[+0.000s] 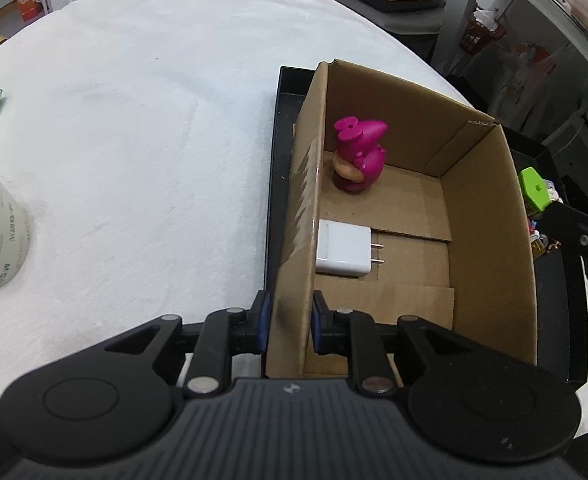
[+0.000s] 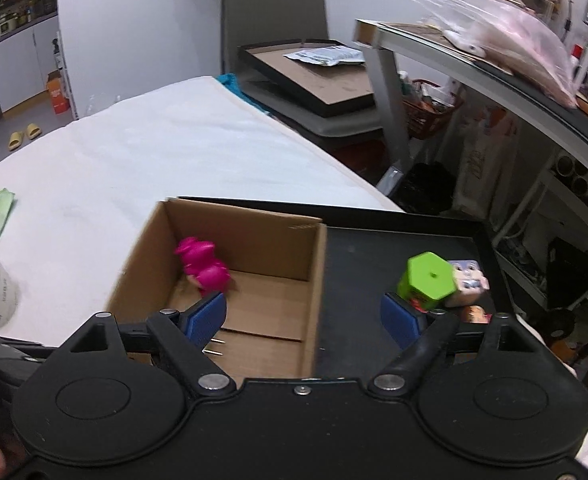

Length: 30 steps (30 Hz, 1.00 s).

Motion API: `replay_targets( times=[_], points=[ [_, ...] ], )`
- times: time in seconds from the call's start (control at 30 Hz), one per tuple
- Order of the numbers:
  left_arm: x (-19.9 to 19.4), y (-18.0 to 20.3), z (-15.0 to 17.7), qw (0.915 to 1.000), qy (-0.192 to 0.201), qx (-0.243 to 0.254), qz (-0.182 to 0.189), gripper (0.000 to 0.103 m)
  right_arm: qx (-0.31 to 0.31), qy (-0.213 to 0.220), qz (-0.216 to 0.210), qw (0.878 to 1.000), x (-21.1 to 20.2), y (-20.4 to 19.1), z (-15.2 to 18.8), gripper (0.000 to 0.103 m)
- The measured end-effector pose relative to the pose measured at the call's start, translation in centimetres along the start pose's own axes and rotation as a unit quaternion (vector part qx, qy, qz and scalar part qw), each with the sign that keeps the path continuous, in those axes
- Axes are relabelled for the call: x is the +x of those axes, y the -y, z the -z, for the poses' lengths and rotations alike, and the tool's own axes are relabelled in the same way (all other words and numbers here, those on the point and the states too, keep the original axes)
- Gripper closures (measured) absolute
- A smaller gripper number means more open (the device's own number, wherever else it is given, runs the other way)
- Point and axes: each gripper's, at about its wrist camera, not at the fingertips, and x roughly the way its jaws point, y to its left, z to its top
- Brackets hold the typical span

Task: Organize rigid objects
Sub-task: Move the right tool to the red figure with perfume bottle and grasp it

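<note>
The left wall of the cardboard box (image 1: 490,216) is clamped by the left gripper (image 1: 289,320); a magenta figurine (image 1: 358,156) and white charger (image 1: 344,252) are held inside. The right gripper (image 2: 304,316) is spread apart above the black tray (image 2: 358,264), near a green hexagonal toy (image 2: 428,280)

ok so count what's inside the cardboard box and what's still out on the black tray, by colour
In the cardboard box:
Pink toy: 1
White charger: 1
On the black tray:
Green block: 1
Pale printed cube: 1
Others partly hidden: cannot tell
Total seen clearly: 4
</note>
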Motion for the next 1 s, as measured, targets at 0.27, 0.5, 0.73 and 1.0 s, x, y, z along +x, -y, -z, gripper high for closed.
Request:
replay_targets(
  times=[0.27,0.5,0.73,1.0],
  points=[
    [0.0,0.9,-0.2,0.9989,-0.009,0.012,-0.045,0.071,0.009,0.0,0.008,1.0,0.5,3.6,0.7,0.019],
    [-0.6,2.0,-0.8,0.9973,-0.004,0.017,-0.072,0.055,0.014,-0.003,-0.003,1.0,1.7,5.9,1.4,0.019],
    [-0.4,2.9,-1.2,0.9957,-0.005,0.016,-0.091,0.05,0.029,-0.002,-0.016,0.999,3.7,8.8,2.5,0.019],
    [0.6,4.2,-1.9,0.9919,-0.009,0.022,-0.125,0.05,0.086,-0.021,-0.037,0.995,6.1,11.8,4.4,0.019]
  ],
)
